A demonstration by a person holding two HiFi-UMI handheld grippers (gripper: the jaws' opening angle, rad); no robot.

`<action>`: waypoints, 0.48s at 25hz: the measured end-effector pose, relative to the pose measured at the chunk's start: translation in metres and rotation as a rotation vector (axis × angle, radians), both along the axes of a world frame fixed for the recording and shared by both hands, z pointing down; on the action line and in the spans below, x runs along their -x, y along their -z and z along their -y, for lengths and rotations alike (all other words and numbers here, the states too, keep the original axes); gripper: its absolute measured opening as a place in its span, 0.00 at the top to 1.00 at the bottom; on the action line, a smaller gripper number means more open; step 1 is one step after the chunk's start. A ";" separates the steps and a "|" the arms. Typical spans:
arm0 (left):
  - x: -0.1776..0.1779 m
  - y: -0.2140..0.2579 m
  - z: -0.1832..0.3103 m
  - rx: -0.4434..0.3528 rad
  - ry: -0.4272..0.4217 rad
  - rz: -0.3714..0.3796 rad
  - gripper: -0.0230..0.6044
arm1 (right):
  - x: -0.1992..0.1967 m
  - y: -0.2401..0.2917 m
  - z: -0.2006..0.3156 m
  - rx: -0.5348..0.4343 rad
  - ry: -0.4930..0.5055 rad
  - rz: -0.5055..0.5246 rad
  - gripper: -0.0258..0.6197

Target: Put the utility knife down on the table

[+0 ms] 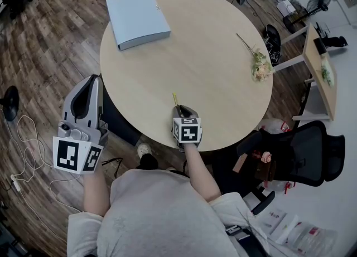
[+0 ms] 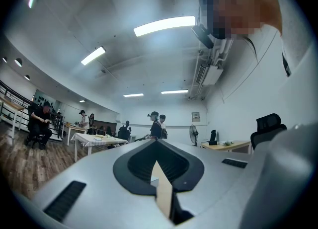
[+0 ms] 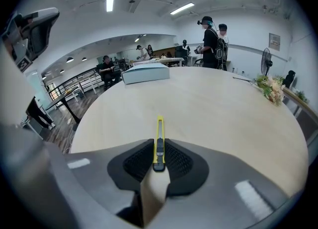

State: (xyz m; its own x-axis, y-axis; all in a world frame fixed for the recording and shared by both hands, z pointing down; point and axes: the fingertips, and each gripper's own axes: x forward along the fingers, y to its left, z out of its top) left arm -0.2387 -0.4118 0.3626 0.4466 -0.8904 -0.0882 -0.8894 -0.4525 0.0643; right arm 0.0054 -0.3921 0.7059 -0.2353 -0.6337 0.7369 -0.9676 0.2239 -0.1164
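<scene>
Right tool [image 3: 159,157]: closed on the rear end of the utility knife [image 3: 159,132], with a pad pressing each flat side.
Knife position: lower centre of the head view. Its yellow body points out over the bench [image 1: 195,55], close to the near rim. No view settles whether it touches the wood.
Left tool [image 2: 156,148]: jaws together with nothing between them. It sits at the lower left of the head view, off the bench and aimed up at the room.
Other things: a blue binder [image 1: 138,19] at the upper left and flowers [image 1: 261,66] at the right edge, both well apart from the knife.
Step judged: lowering, with release not yet made.
Risk: letting go while the knife is above the surface or tilted could make it bounce or slide. So close to the rim, it could go over the edge.
Risk: jaws opening unevenly could drag the knife sideways.
</scene>
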 end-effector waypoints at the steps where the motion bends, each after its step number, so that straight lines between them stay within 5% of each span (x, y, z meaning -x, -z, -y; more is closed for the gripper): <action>1: 0.000 0.000 0.000 0.000 0.001 -0.001 0.95 | 0.000 0.000 0.000 0.002 0.000 -0.002 0.84; 12: 0.007 -0.001 -0.005 -0.007 0.001 -0.007 0.95 | 0.004 0.007 0.003 -0.019 0.004 0.011 0.82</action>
State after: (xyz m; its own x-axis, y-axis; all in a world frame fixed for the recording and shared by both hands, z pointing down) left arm -0.2461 -0.4065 0.3634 0.4455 -0.8900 -0.0973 -0.8892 -0.4525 0.0673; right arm 0.0019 -0.3948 0.6990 -0.2459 -0.6465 0.7222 -0.9654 0.2297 -0.1231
